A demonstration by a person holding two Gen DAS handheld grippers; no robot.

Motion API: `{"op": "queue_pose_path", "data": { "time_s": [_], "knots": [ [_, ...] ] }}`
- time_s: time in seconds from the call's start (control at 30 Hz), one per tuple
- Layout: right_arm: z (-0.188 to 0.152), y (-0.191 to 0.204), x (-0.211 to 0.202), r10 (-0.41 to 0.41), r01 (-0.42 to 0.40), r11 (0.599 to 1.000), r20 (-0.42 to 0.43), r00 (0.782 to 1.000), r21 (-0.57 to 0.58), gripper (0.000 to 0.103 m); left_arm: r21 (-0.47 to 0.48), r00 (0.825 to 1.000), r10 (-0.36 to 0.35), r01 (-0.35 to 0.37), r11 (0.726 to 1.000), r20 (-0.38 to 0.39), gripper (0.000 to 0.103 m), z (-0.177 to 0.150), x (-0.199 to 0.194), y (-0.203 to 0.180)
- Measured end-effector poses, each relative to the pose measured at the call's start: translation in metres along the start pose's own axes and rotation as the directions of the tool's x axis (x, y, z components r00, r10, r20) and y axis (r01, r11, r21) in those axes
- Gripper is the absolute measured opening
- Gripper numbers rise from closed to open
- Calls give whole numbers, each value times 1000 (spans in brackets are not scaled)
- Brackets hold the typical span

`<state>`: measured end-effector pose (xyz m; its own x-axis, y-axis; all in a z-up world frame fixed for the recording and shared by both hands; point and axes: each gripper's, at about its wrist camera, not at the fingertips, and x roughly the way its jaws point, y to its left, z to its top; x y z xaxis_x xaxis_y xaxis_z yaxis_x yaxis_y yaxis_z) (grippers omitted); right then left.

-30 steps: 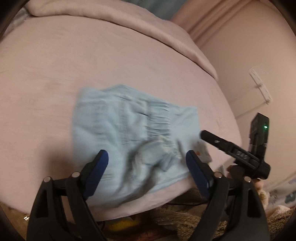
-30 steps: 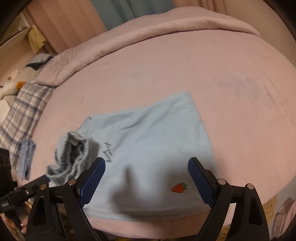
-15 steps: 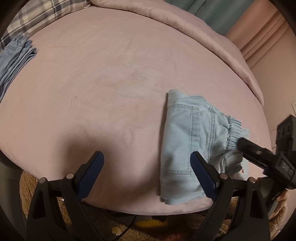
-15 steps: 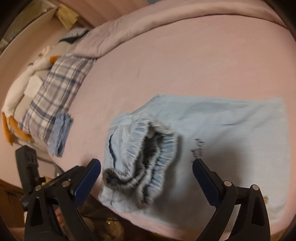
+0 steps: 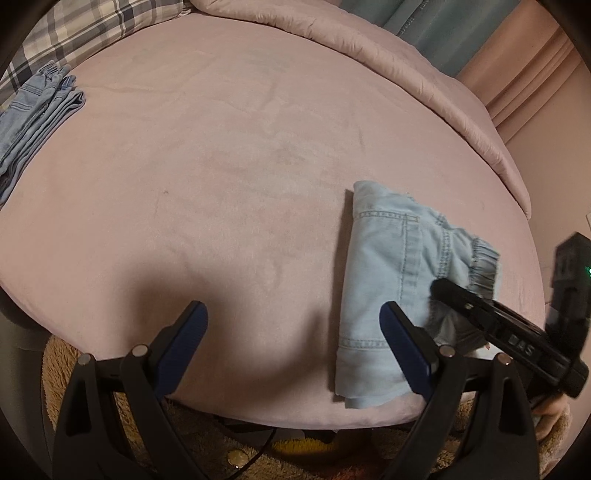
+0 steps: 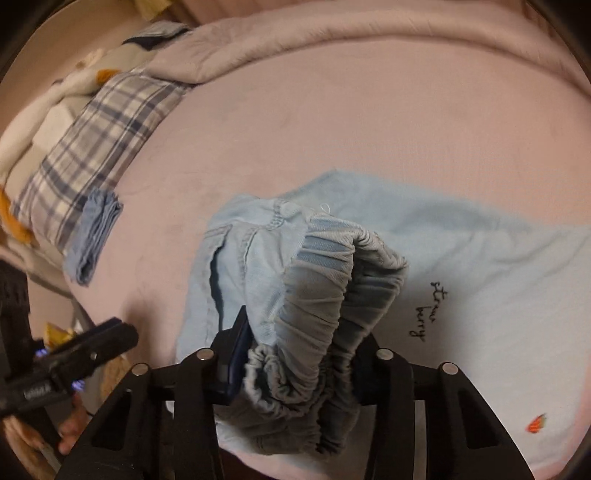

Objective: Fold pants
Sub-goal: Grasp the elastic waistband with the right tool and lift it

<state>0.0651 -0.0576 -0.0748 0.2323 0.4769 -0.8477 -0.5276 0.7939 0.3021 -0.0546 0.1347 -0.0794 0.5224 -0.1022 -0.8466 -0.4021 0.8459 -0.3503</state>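
pants (image 5: 391,280) folded small near bed (image 5: 240,166) front edge | right gripper (image 6: 295,369) clenched on bunched waistband | left gripper (image 5: 291,347) spread, empty | fold seemingly near done; waistband still needs tucking flat

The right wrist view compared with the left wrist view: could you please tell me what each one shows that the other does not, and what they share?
Only the right wrist view shows the right gripper shut on the gathered elastic waistband, the black "strawberry" lettering and the small red strawberry patch.

Only the left wrist view shows the open left gripper holding nothing, and the teal curtain.

Both show the light blue denim pants, the pink bedsheet, the plaid pillow and a folded blue denim stack.
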Motion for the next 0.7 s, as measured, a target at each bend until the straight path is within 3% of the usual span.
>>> {"op": "queue_pose_path", "data": {
  "time_s": [0.3,0.57,0.7],
  "knots": [
    [0,5,-33,-80,87,993,82,993,-78,43,1,1000,-3,3,1000,1,94,3,0,-1],
    [4,31,-31,-174,190,973,122,977,-130,44,-10,1000,-7,7,1000,-9,94,3,0,7],
    [2,43,-16,-260,276,947,112,959,-166,45,-19,1000,-13,13,1000,-15,94,4,1,12]
  ]
}}
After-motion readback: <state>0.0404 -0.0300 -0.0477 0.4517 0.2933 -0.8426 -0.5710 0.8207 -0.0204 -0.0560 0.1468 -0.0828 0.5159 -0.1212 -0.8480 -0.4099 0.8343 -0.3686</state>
